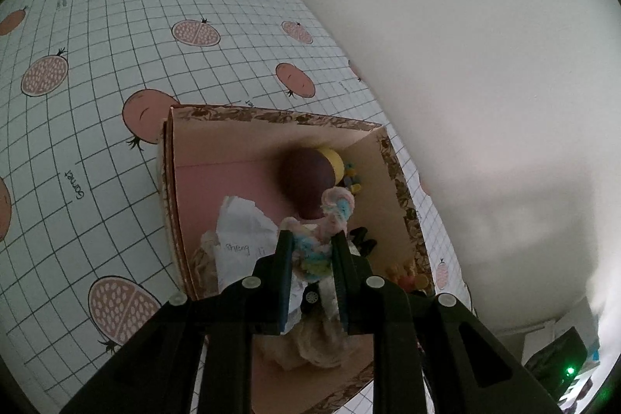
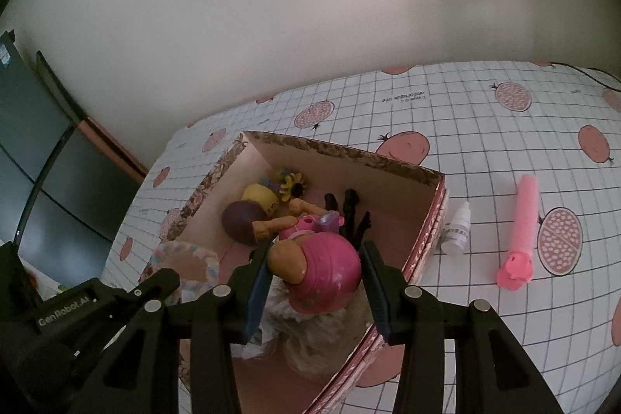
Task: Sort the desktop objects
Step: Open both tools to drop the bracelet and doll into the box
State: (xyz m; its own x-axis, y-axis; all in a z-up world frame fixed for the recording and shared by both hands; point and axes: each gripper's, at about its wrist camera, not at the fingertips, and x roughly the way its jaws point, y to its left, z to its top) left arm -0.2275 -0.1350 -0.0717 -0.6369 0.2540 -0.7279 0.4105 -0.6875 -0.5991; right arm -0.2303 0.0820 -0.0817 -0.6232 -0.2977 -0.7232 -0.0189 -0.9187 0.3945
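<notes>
A pink-haired doll (image 2: 318,270) sits between the fingers of the right gripper (image 2: 316,258), which grasps it by its big round head. The doll hangs over the open box (image 2: 341,152), low down near the things inside. The left gripper (image 1: 310,243) is clenched on a soft rope ring (image 1: 330,220) with pink, blue and yellow colors. It holds the ring over the same box. In the right wrist view the ring (image 2: 186,262) shows at the left side of the box, next to the left gripper's black arm.

Inside the box lie a dark purple ball (image 1: 306,177), a yellow ball (image 1: 333,158), a crumpled white paper (image 1: 242,231) with writing on it, and some fluffy cream stuff (image 1: 314,344) at the near end. A little sunflower toy (image 2: 291,183) rests in the far corner. A black toy (image 2: 351,212) with thin legs lies by the right wall.

The box stands on the counter (image 2: 465,127), which has a white cloth with grid lines and pink fruit pictures. Just beside the box on the right stands a small white dropper bottle (image 2: 458,229). A bit farther right lies a long pink tube toy (image 2: 522,231), apart from the bottle. A pale wall (image 2: 310,6) rises behind the counter.
</notes>
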